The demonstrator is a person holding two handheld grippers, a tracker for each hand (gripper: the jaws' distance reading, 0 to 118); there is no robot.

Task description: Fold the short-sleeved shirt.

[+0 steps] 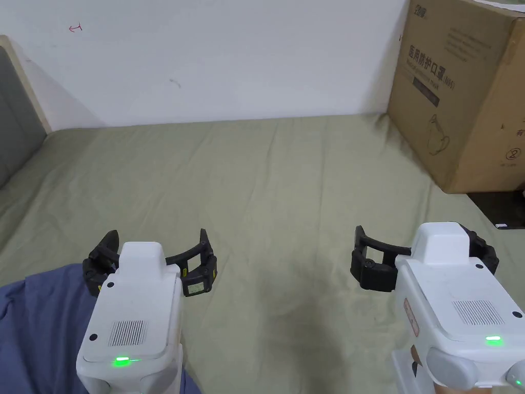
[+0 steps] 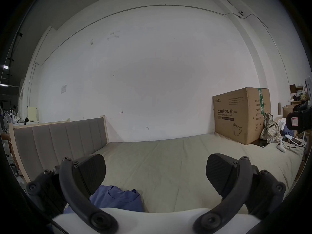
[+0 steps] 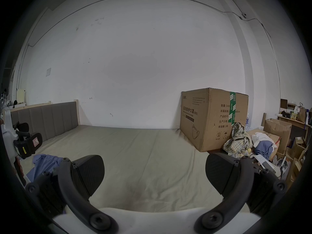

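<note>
The blue shirt (image 1: 41, 328) lies bunched on the bed (image 1: 287, 184) at seven o'clock, just under the left gripper (image 1: 154, 267). The right gripper (image 1: 420, 256) is farther. Both grippers' fingers (image 2: 91, 171) are wide and empty.

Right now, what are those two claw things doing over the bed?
A person holds a left gripper and a right gripper above a green bed sheet. Both are open and hold nothing. A blue short-sleeved shirt lies crumpled by the left one, not yet folded. A cardboard box stands at the far right.
</note>
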